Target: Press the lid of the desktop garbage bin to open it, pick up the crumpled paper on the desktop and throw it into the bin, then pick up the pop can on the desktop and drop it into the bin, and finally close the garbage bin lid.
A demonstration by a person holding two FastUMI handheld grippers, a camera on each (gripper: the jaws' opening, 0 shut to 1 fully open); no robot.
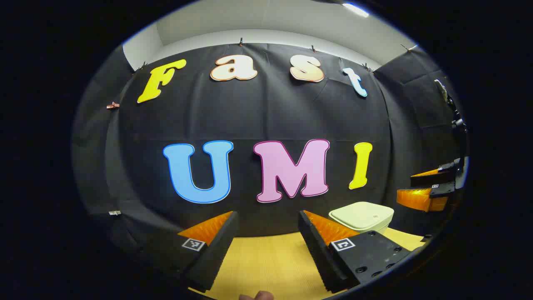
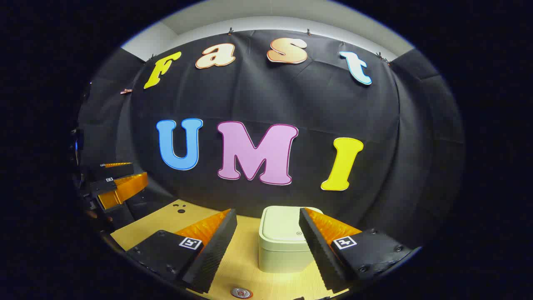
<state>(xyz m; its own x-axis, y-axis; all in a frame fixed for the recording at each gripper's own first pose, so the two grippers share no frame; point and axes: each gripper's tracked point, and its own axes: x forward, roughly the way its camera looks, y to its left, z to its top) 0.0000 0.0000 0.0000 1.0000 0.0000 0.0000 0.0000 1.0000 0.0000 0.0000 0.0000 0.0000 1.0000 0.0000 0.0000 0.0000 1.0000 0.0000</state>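
Wooden table (image 2: 245, 254) | bin (image 2: 283, 241) lower centre, lid down | can (image 2: 241, 293) bottom edge | left gripper (image 1: 266, 246), right gripper (image 2: 266, 246): jaws apart, empty

One pale garbage bin (image 2: 283, 243) with its lid down stands on one wooden table (image 2: 245, 250). One pop can (image 2: 241, 293), seen from its top at the near table edge. Two grippers: the right gripper (image 2: 266, 246) and the left gripper (image 1: 266, 246), each with two fingers set apart. Two small dark holes (image 2: 180, 208) in the tabletop
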